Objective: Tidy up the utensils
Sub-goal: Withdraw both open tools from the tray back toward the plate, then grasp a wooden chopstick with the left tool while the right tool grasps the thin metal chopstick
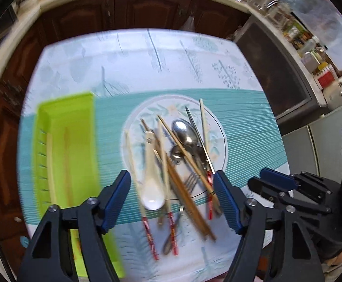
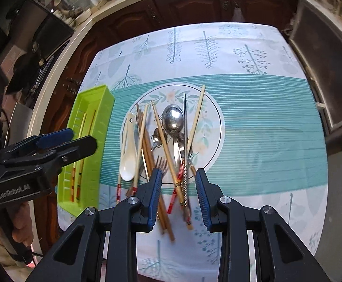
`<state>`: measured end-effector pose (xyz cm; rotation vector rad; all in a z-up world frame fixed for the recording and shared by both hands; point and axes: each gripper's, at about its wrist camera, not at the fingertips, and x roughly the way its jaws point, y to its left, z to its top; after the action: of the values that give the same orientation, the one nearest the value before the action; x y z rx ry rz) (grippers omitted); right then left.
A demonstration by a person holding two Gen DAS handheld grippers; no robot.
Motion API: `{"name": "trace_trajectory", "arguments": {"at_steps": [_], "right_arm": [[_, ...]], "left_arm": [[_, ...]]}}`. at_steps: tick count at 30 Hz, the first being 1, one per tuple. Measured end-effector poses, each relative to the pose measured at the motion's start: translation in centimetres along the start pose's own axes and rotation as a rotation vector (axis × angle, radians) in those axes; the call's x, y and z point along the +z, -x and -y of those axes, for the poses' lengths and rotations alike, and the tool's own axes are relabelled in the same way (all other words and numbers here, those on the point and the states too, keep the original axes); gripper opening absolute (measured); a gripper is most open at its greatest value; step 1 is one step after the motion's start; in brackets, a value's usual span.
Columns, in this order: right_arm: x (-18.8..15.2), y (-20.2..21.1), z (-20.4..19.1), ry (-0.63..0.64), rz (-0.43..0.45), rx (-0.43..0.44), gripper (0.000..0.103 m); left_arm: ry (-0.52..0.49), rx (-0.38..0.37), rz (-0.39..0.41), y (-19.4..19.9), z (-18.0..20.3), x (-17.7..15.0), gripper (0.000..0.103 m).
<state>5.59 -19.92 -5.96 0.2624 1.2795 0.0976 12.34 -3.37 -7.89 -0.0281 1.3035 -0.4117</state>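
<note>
Utensil pile on round floral plate point(image 2: 215, 119), table centre.
We see glossy white ceramic spoon point(image 2: 127, 162), steel spoon point(image 2: 172, 117), fork point(image 2: 161, 162), slim chopsticks point(image 2: 164, 141). Ribbed green tray point(image 2: 105, 108) lies left. Left gripper point(image 1: 172, 183) gapes wide, empty; right gripper point(image 2: 178, 181) narrower, empty. Bare striped cloth point(image 2: 265, 136) extends rightward.

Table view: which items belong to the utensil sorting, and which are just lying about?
Belongs to the job:
- green tray, two chopsticks already inside
- plate
- white spoon
- metal spoon
- fork
- loose chopsticks

Just lying about:
- jars on the counter
- patterned tablecloth
</note>
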Motion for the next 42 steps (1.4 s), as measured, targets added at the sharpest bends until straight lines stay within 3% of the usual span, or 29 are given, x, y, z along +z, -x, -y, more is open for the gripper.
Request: {"name": "trace_trajectory", "arguments": {"at_steps": [4, 11, 24, 42], "right_arm": [[1.0, -2.8, 1.5, 0.043, -0.041, 0.031, 0.031], [2.4, -6.6, 4.2, 0.044, -0.093, 0.1, 0.031], [3.2, -9.4, 5.9, 0.025, -0.141, 0.17, 0.031], [2.8, -10.1, 5.7, 0.024, -0.157, 0.194, 0.031]], "left_arm": [[0.094, -0.021, -0.072, -4.1, 0.2, 0.8, 0.058], [0.26, -0.06, -0.179, -8.9, -0.2, 1.7, 0.03], [0.348, -0.042, -0.256, -11.2, 0.3, 2.6, 0.02], [0.378, -0.043, -0.305, -13.4, 0.6, 2.3, 0.016]]}}
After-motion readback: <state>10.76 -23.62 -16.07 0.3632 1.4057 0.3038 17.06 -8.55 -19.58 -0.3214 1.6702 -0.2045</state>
